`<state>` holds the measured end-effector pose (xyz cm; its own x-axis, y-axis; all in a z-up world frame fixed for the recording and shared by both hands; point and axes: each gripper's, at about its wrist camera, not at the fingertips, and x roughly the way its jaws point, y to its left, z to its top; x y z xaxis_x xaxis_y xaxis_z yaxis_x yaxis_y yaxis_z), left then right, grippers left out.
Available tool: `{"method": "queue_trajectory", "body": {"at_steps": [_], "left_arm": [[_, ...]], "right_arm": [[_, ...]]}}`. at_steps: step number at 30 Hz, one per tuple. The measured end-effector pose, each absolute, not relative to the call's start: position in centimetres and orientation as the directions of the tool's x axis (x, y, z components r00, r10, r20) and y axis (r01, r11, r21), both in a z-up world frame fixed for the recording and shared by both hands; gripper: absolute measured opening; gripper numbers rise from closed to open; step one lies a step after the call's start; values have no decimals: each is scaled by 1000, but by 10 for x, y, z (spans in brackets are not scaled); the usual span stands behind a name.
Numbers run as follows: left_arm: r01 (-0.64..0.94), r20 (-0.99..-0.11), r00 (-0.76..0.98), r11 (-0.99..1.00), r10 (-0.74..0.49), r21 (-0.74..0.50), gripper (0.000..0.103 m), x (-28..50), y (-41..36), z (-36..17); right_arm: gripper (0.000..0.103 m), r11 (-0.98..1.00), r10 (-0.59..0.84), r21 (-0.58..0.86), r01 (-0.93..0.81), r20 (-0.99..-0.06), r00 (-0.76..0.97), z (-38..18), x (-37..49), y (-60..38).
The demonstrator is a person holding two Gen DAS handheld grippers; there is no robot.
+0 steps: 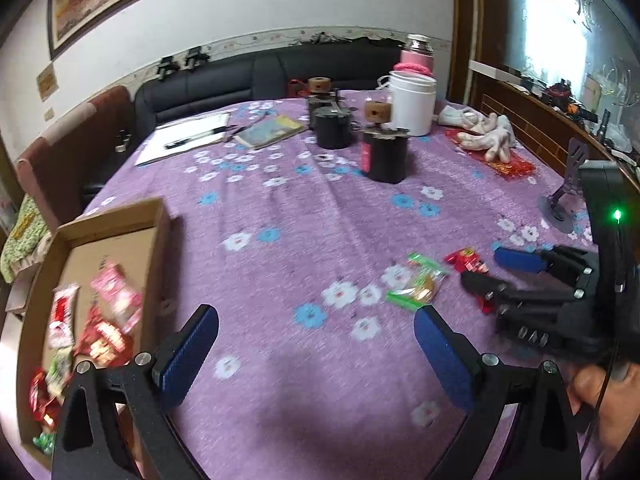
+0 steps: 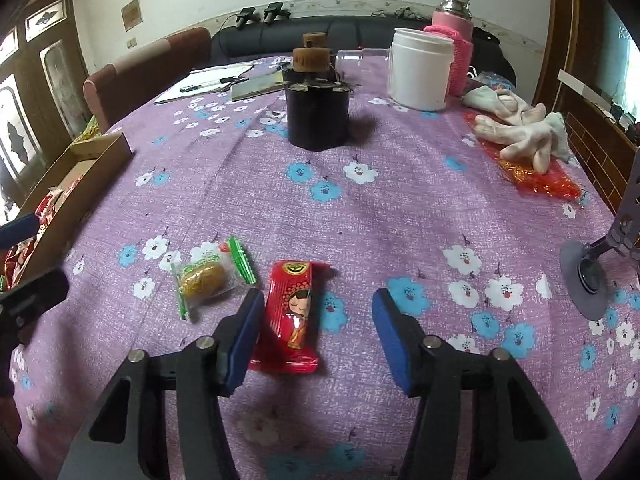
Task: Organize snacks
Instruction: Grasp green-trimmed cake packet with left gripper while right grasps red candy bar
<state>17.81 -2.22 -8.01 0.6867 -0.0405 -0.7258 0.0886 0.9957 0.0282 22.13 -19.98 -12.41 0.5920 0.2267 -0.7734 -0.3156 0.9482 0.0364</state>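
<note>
At far left sits our cardboard box of snacks. Our left gripper hangs apart and empty. The green-wrapped cake lies left of the red snack packet; its long axis runs between our right gripper, nearer, fingers apart.

Both wrist cameras looked low and forward across the tabletop toward the sofa; both caught the green-wrapped snack

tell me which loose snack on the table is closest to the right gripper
The red snack packet: it lies between the open fingers of the right gripper. The green-edged snack sits further to its left, outside the fingers.
</note>
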Motion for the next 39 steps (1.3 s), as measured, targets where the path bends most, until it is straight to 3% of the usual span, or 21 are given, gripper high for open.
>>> {"method": "queue_trajectory", "body": {"at_steps": [4, 7, 22, 28, 32, 39], "left_arm": [[130, -741, 669, 991, -60, 38, 100, 191, -39, -84], [160, -744, 665, 986, -68, 53, 100, 195, -49, -87], [230, -764, 642, 966, -59, 119, 99, 226, -92, -112], [227, -788, 613, 967, -49, 116, 79, 236, -99, -126], [237, -795, 600, 969, -93, 66, 37, 235, -100, -126], [244, -794, 597, 969, -116, 41, 35, 223, -96, -124]], "right_arm": [[44, 939, 238, 28, -343, -773, 588, -124, 222, -196], [18, 933, 248, 30, -357, -774, 583, -124, 223, -195], [18, 945, 319, 185, -269, -695, 645, -96, 185, -262], [18, 938, 345, 229, -259, -662, 665, -85, 168, -276], [19, 934, 356, 247, -257, -646, 675, -79, 158, -281], [19, 931, 366, 260, -258, -636, 679, -77, 149, -283]]}}
